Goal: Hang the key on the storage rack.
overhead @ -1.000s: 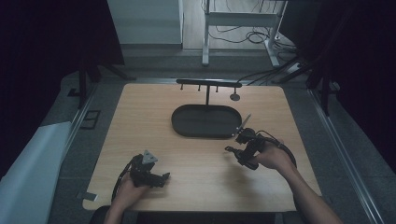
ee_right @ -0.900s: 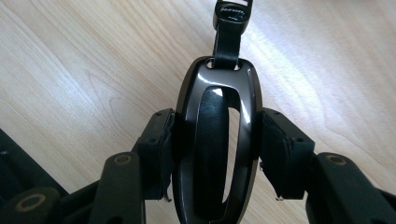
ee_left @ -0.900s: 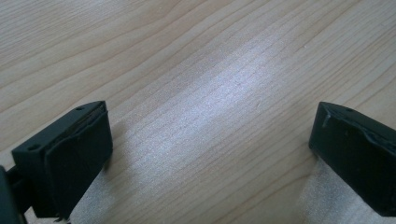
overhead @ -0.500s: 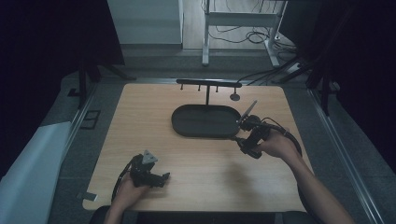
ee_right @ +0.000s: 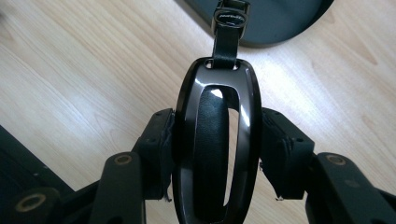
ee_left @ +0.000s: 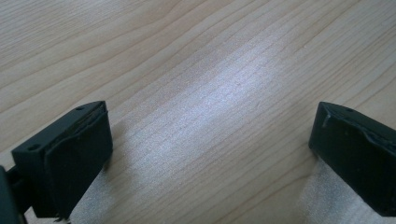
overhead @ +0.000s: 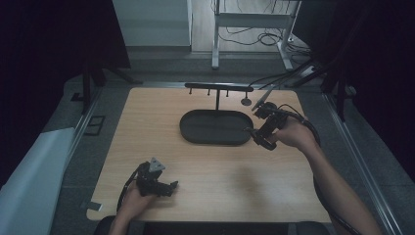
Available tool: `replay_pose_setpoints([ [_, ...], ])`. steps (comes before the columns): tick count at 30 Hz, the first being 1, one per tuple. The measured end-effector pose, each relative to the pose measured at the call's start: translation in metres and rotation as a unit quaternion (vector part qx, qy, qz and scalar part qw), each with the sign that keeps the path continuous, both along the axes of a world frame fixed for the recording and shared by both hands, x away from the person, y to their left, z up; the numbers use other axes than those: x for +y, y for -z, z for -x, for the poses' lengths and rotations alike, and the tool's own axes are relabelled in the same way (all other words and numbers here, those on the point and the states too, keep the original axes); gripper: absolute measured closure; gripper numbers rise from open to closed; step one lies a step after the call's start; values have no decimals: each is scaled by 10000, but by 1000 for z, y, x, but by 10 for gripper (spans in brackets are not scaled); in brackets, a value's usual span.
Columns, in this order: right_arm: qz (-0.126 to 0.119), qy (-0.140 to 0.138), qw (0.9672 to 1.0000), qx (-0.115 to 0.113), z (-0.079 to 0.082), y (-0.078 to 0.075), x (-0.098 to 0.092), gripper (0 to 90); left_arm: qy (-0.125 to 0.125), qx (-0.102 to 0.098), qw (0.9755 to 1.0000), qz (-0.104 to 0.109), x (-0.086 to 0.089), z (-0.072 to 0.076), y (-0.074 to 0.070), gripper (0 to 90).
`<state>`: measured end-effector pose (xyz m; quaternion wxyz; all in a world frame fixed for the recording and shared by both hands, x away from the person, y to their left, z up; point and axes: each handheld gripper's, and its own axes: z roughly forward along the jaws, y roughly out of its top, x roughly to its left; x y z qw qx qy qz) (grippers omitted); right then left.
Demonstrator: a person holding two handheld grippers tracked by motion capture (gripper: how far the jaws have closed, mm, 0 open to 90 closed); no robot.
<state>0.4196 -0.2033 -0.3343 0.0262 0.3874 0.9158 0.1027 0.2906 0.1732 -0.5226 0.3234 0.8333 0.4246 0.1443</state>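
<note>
The right hand-held gripper (overhead: 260,128) sits above the right part of the desk (overhead: 147,122), just off the right end of the dark oval tray (overhead: 191,128), with the person's right hand (overhead: 293,136) behind it. Its jaws are pinched on a glossy black headphone earcup (ee_right: 217,140) — in the right gripper view the two pads press against the outer sides of the oval shell, and the padded black cushion shows inside it. A black headband strap (ee_right: 229,32) rises from the top of the earcup toward the rim of the tray, which crosses the upper edge of that view. In the high view the rest of the headphones is too small and dark to make out clearly against the gripper (only a slim light-catching piece juts up toward the far edge).

Behind the tray stands a black T-shaped rack (overhead: 218,88) with short pegs hanging from its crossbar, and a small round dark object (overhead: 245,102) lies on the wood just right of its post.

The left hand-held gripper (overhead: 161,185) rests low at the near left of the desk, well apart from the tray, held by the left hand (overhead: 134,196). Its jaws stand spread wide — the left gripper view shows bare pale wood grain between the two black pads, with nothing in the gap.
</note>
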Motion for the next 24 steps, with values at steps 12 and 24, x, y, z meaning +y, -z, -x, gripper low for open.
replay_pose_setpoints([
  [12,-85,277,9996,-60,-24,-24,-1,487,5,1,10000,-4,0,0,0,0],
  [24,-138,538,9984,-69,-47,-40,0,488,13,3,10000,-18,0,0,0,0],
])
